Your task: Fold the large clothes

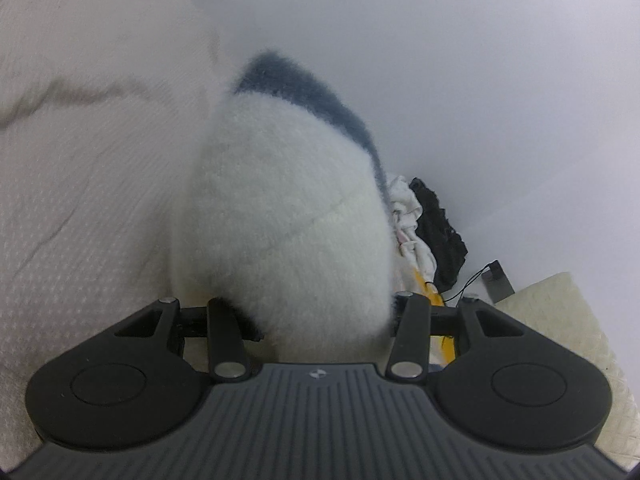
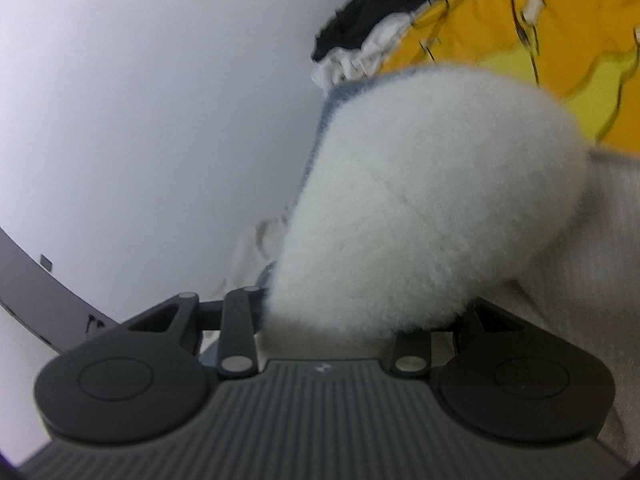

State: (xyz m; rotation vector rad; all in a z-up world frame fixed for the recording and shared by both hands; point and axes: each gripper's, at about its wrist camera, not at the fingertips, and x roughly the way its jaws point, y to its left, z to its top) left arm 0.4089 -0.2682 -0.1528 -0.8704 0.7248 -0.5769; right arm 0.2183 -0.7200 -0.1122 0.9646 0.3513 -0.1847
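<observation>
- The left gripper (image 1: 320, 316) has a thick bunch of the fluffy white garment (image 1: 288, 208) bulging out from between its jaws; the fingertips are buried in the pile, but the cloth fills the gap, so I read it as clamped on the garment at a partly closed width.
- The right gripper (image 2: 356, 320) is much the same: a fat fold of the same white garment (image 2: 420, 208) rises from its jaws, fingertips hidden, apparently gripped.
- A blue-grey band (image 1: 304, 88) runs along the far edge of the garment in both views.
- Beyond the garment lies a pile of other clothes: a black piece (image 1: 438, 232) and white cloth (image 1: 408, 208), with a yellow quilted cover (image 2: 520, 40) behind the garment on the right wrist view.
- Left of the garment sits a pale textured bedcover (image 1: 80, 184).
- Judgement: a fold is under way, both hands carrying an edge across. Next comes laying that edge flat and square on the rest of the garment, then letting go.
</observation>
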